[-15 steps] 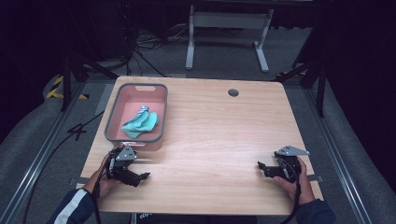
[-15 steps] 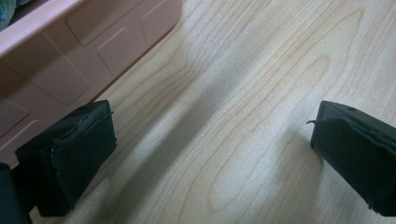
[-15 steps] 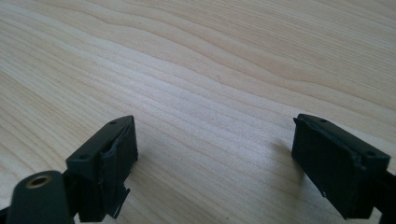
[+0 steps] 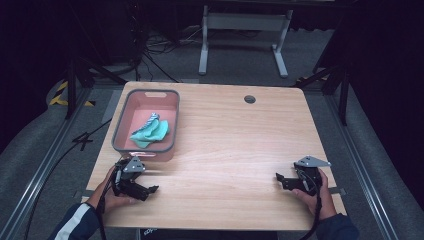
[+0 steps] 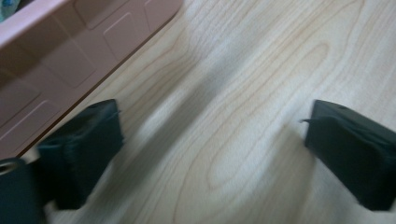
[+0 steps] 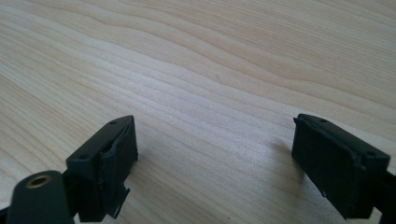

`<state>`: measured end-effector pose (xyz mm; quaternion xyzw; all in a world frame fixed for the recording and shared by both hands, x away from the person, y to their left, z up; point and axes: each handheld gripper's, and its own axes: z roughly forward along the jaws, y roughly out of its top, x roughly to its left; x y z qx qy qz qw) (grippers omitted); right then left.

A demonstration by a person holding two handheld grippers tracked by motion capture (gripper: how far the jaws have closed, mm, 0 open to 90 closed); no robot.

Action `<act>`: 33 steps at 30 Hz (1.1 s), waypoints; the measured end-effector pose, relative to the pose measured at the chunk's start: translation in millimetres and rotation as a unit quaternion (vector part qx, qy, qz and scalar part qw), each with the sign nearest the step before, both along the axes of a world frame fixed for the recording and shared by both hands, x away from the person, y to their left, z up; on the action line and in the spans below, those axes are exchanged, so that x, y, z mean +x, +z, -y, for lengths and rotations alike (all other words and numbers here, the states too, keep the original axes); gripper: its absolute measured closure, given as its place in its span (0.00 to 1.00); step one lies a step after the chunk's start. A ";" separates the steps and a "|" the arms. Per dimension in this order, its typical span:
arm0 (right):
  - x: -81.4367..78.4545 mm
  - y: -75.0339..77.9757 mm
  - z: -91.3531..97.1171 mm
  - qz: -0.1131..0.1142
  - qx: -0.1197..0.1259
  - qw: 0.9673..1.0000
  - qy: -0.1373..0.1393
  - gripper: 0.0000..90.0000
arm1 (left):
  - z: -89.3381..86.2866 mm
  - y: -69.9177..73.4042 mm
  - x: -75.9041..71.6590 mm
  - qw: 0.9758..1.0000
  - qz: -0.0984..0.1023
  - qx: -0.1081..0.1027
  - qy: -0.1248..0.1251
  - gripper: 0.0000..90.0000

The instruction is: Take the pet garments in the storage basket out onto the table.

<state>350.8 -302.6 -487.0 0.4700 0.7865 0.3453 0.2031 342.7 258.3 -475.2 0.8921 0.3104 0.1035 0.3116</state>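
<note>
At the near left of the wooden table point(image 4: 225, 145) a hand holds my left gripper point(image 4: 148, 183), open, just in front of the pink bin point(image 4: 119, 130). In the left gripper view its jaws point(image 5: 212, 116) stand wide apart over bare wood, with the pink bin's wall point(image 5: 70, 56) at the upper left. A crumpled teal cloth point(image 4: 150, 131) lies inside the bin. My right gripper point(image 4: 280, 182) rests at the near right, pointing left. The right gripper view has it open point(image 6: 215, 126) with nothing but table between its jaws.
A round cable hole point(image 4: 249, 99) sits near the table's far edge. Beyond the table stands a white metal frame point(image 4: 240, 35) on a dark floor. Rails run along both sides of the table.
</note>
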 end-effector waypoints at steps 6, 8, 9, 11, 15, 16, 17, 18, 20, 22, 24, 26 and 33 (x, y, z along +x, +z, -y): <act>0.0 0.0 0.0 0.000 0.000 1.000 0.000 0.16 | -4.5 8.6 -3.9 0.999 -0.011 0.015 -0.029 0.20; 0.0 0.0 0.0 0.000 0.000 1.000 0.000 0.16 | -4.7 9.6 -4.5 0.999 -0.012 0.013 -0.027 0.18; 0.0 0.0 0.0 0.000 0.000 1.000 0.000 0.16 | -5.1 11.3 -5.1 1.000 -0.009 0.015 -0.022 0.20; 0.0 0.0 0.0 0.000 0.000 1.000 0.000 0.16 | -7.2 14.8 -5.9 1.000 0.000 0.014 -0.020 0.21; 0.0 0.0 0.0 0.000 0.000 1.000 0.000 0.16 | -10.8 22.7 -8.3 1.000 0.008 0.011 -0.017 0.23; 0.0 0.0 0.0 0.000 0.000 1.000 0.000 0.16 | -11.6 24.6 -9.1 1.000 0.011 0.011 -0.016 0.23; 0.0 0.0 0.0 0.000 0.000 1.000 0.000 0.16 | -12.1 26.1 -9.9 1.000 0.013 0.011 -0.014 0.24; -0.1 0.0 0.1 0.000 0.000 1.000 0.000 0.16 | -13.7 29.3 -11.0 1.000 0.016 0.012 -0.013 0.24; -0.1 0.0 0.1 0.000 0.000 1.000 0.000 0.16 | -14.4 31.0 -11.7 1.000 0.018 0.012 -0.011 0.24; -0.1 0.0 0.1 0.000 0.000 1.000 0.000 0.16 | -16.9 37.0 -13.8 0.999 0.028 0.013 -0.008 0.25; -0.1 0.0 0.1 0.000 0.000 1.000 0.000 0.16 | -18.3 39.4 -13.8 0.999 0.032 0.013 -0.007 0.25; -0.1 0.0 0.1 0.000 0.000 1.000 0.000 0.16 | -21.3 44.0 -13.4 0.999 0.039 0.007 0.001 0.25; -0.1 0.0 0.1 0.000 0.000 1.000 0.000 0.16 | -24.6 58.8 -14.2 0.998 0.055 0.011 0.003 0.26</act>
